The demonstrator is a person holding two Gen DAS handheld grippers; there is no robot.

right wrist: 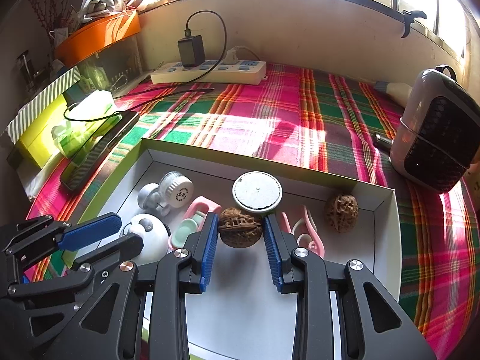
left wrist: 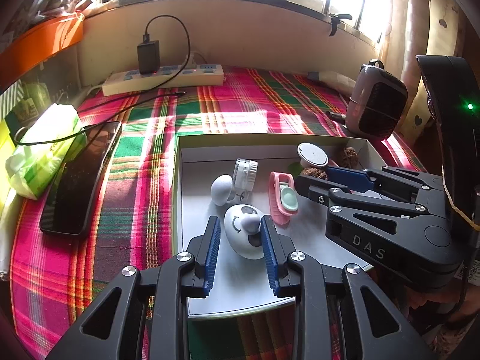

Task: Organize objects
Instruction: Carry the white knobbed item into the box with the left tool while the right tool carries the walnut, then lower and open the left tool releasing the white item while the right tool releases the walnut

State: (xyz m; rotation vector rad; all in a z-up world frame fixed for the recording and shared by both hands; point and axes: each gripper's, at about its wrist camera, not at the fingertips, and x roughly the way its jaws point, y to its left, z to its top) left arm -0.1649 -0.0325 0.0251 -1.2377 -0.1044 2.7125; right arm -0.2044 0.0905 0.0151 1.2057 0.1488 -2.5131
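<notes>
Two grasps are under way at once, and both are at the closing stage. Your right claw (right wrist: pixel 241 234) brackets a walnut (right wrist: pixel 239 227) near the middle of the box (right wrist: pixel 387 240); the blue pads (right wrist: pixel 210 249) sit close on either side, and whether they already touch the shell you cannot tell from here. Your left claw (left wrist: pixel 240 234) straddles the panda egg (left wrist: pixel 246 230) in the box's near left part, jaws narrow, the right pad against it (the left one looks just clear).

My read: you are picking items out of the box to sort them. Next, squeeze firmly on the walnut, since its round, ridged shell could roll out, then lift straight up to miss the white disc (right wrist: pixel 257 191) behind and the pink clip (right wrist: pixel 306 234) just beside.

Both tools come in from the near side, tilted down into the box, the left one low and crossing close beside the right. A second walnut (right wrist: pixel 342 212) waits near the far right wall. The box rests on the plaid worktop (right wrist: pixel 270 114).
</notes>
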